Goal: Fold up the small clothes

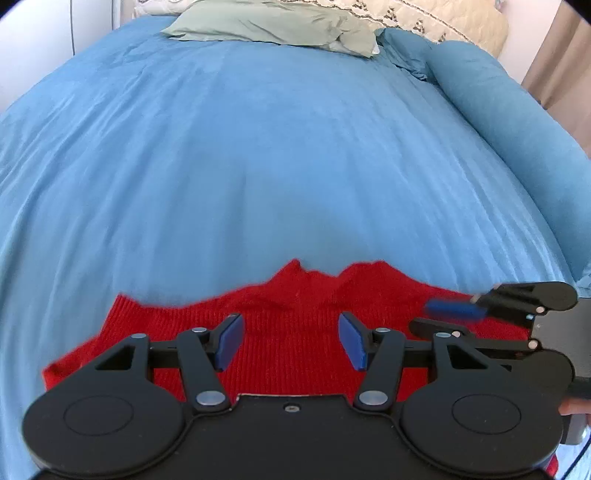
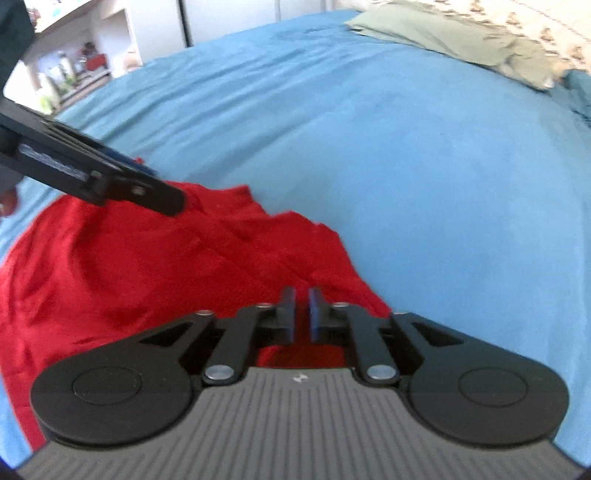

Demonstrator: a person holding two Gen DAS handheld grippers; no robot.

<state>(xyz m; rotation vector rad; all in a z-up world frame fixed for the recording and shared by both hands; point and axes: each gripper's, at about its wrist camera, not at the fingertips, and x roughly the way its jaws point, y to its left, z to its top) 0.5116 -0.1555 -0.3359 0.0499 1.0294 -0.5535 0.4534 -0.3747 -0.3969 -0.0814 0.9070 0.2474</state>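
Observation:
A red knit sweater (image 1: 291, 317) lies on the blue bedspread (image 1: 277, 166) near the front edge, collar pointing away. My left gripper (image 1: 291, 338) is open and hovers over the sweater's chest, holding nothing. My right gripper (image 2: 302, 314) has its jaws nearly closed with a thin gap, over the sweater's (image 2: 129, 266) right edge; I cannot see cloth between the pads. The right gripper also shows in the left wrist view (image 1: 458, 314) at the sweater's right shoulder. The left gripper shows in the right wrist view (image 2: 110, 177) above the sweater's far side.
A green pillow (image 1: 273, 26) and a patterned cream quilt (image 1: 424, 18) lie at the head of the bed. A rolled blue duvet (image 1: 509, 122) runs along the right side. Shelves (image 2: 74, 70) and a white wardrobe stand beyond the bed's left side.

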